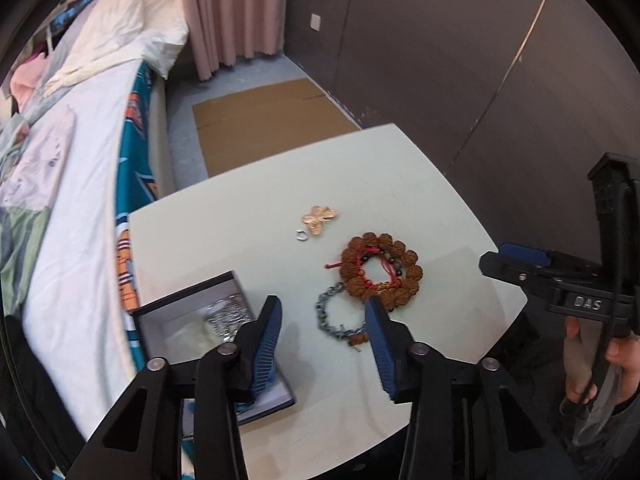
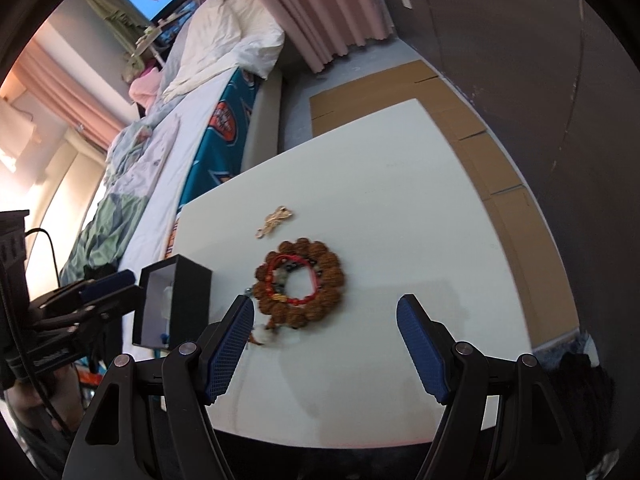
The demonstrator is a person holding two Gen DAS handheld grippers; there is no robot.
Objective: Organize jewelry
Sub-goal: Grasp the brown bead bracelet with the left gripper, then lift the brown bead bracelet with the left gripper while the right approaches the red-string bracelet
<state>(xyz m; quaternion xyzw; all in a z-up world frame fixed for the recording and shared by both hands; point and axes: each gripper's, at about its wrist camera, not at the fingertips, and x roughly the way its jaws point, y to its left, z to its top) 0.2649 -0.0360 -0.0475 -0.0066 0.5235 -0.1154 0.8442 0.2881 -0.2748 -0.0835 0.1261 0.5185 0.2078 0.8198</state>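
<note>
The brown bead bracelet (image 1: 381, 270) lies in a ring on the white table (image 1: 248, 240), with a red cord bracelet (image 1: 382, 276) and some dark beads nested inside it. Touching its near left edge is a silver chain bracelet (image 1: 334, 318), lying in a loose loop. Farther off, well apart from the beads, a gold trinket (image 1: 319, 219) rests with a small silver ring (image 1: 301, 234) just beside it. At the near left of the table stands an open black jewelry box (image 1: 208, 344), pale inside, with something silvery and blurred in it. My left gripper (image 1: 325, 344) hangs over the chain bracelet, its blue pads apart and nothing between them pressed; one finger covers the box's right edge. My right gripper (image 2: 325, 350) hovers near the bead ring with its jaws spread wide and empty. A bed (image 1: 72, 184) with white bedding runs along the left, cardboard (image 1: 264, 120) lies on the floor beyond the table, and pink curtains (image 1: 232, 8) hang at the far wall.
</note>
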